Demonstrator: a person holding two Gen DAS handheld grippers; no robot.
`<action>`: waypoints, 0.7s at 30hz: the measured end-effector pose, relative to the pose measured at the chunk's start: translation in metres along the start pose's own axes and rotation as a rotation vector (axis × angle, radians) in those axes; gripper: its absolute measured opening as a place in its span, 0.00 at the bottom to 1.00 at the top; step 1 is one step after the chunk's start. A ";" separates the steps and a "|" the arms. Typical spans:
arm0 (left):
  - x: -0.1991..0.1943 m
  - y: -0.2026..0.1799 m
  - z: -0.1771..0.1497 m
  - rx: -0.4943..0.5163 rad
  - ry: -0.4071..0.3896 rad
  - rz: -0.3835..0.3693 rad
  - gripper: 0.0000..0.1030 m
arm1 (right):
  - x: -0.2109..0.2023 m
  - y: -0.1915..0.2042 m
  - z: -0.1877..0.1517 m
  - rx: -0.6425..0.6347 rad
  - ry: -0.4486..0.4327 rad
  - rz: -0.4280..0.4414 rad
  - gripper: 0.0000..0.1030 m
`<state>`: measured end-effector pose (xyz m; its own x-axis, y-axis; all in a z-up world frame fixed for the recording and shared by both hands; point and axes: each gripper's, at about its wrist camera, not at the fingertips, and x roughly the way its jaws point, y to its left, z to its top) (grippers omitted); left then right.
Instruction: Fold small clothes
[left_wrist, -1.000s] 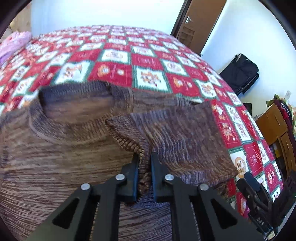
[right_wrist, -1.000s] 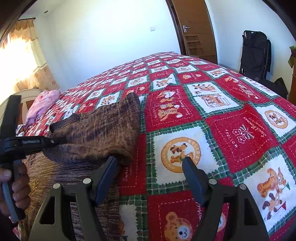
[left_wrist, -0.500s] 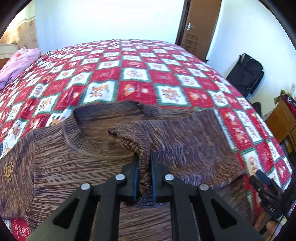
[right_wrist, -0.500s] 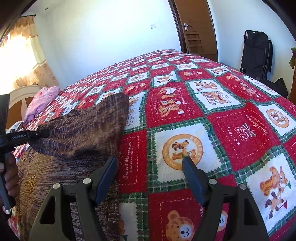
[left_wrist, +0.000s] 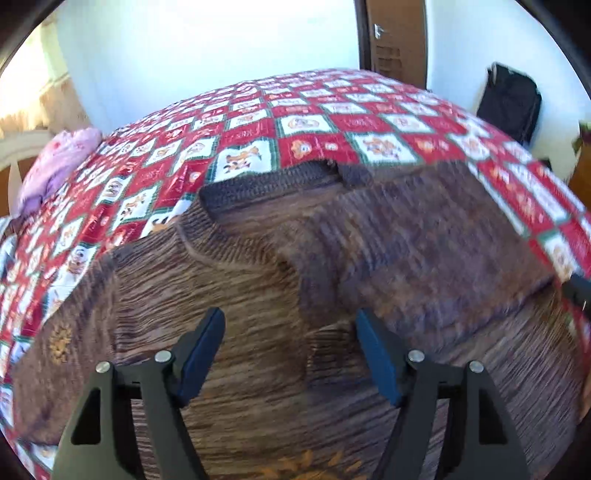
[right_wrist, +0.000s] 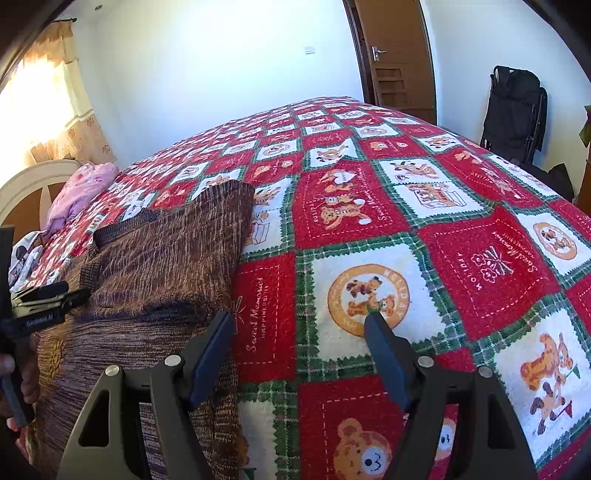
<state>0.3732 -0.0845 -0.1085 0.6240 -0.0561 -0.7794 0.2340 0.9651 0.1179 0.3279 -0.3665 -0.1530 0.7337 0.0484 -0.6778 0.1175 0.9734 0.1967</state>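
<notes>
Left wrist view: left tool (left_wrist: 290, 354) stands wide open, holding nothing, low in the frame over the brown sweater (left_wrist: 229, 295). Folded sleeve (left_wrist: 424, 258) lies across the chest at centre right, collar (left_wrist: 266, 184) above it. Right wrist view: right tool (right_wrist: 299, 347) likewise gapes empty, its left finger over the sweater's edge, its right finger over the bedspread (right_wrist: 461, 258). Sweater occupies the left of that frame. Recommendation: press the sleeve flat, confirm a straight fold edge, then grip the opposite sleeve at its cuff, avoiding the bedspread beneath.
</notes>
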 end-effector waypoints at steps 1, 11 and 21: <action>0.000 0.003 -0.003 0.006 -0.001 0.002 0.74 | 0.000 0.001 0.000 -0.001 0.001 -0.002 0.72; -0.020 0.021 -0.023 0.000 0.028 -0.009 0.84 | -0.002 0.002 -0.001 -0.001 -0.011 -0.004 0.72; 0.014 0.020 0.037 -0.015 -0.034 0.114 0.85 | -0.007 0.030 -0.009 -0.112 -0.009 0.030 0.72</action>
<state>0.4142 -0.0751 -0.0943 0.6712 0.0460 -0.7398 0.1489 0.9694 0.1953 0.3202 -0.3352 -0.1486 0.7416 0.0762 -0.6665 0.0202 0.9905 0.1357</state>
